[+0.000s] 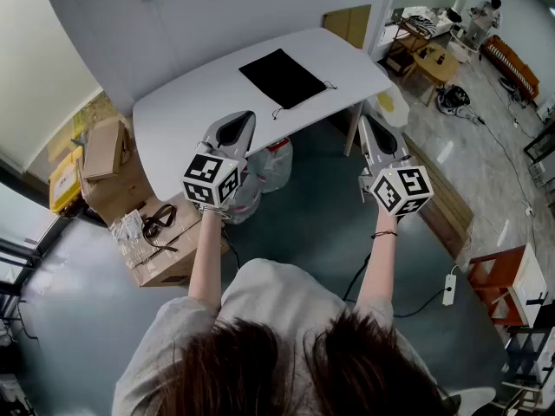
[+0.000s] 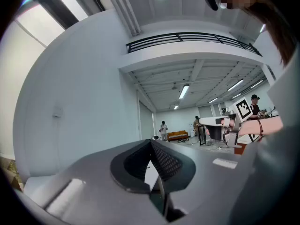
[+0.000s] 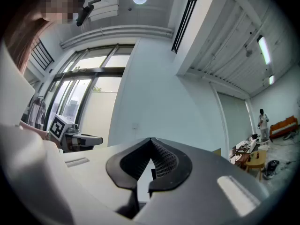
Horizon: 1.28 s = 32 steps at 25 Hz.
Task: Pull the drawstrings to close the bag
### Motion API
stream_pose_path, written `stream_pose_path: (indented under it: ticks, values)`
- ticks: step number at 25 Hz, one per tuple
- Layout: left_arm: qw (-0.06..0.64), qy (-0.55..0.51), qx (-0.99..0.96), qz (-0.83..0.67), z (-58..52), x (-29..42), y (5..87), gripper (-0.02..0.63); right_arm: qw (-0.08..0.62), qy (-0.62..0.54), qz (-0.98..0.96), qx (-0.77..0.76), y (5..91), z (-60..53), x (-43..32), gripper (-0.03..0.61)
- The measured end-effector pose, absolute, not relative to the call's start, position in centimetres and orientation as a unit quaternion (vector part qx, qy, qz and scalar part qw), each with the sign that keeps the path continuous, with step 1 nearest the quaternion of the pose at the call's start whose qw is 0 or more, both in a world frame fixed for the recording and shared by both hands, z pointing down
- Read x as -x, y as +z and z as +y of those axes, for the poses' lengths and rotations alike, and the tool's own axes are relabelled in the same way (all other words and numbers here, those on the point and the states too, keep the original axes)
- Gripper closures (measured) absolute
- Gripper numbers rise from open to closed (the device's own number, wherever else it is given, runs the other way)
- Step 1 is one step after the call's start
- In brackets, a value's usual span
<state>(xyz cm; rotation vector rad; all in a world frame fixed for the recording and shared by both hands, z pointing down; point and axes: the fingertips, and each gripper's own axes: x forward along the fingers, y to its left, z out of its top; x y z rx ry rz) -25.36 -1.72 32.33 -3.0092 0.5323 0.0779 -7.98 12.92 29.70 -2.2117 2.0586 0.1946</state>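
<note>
Black bag point(image 1: 282, 78) lies flat on the white table point(image 1: 182, 111), mouth toward the right, and what's inside it can't be told. One drawstring point(image 1: 329, 85) trails off its right corner, and another curls out at the near edge.

Down on the floor to the left there's a cardboard box point(image 1: 165, 263) with a black cable point(image 1: 159, 224) and a clear packet point(image 1: 130, 228) lying on top. A smaller box point(image 1: 104, 148) sits beyond it, by the wall. Under the table's near edge sits a clear plastic sack point(image 1: 270, 167), contents unclear.

Now the claws. Left gripper point(image 1: 245, 121) is held level at the table's near edge, jaws pressed together, nothing between them. Right gripper point(image 1: 368, 121) is off the table's right corner, tipped slightly up, jaws also closed and empty. In the left gripper view its tips point(image 2: 151, 142) meet against the far wall, and in the right gripper view the tips point(image 3: 151, 139) do likewise.

The bag lies beyond both claws, roughly between their lines, well apart from each, and neither touches a drawstring
</note>
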Motion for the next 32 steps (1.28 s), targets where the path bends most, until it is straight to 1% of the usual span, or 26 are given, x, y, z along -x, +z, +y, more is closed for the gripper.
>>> stream_pose_path:
  ticks: [19,32]
  values:
    - [0.035,0.025,0.982,0.186,-1.2,24.2,32.3,0.626,0.069,0.057,0.686,0.722,29.4,13.1,6.0,0.565]
    - [0.019,0.016,0.983,0.180,-4.6,22.4,34.2,0.626,0.070,0.044,0.684,0.724,30.5,9.1,4.2,0.565]
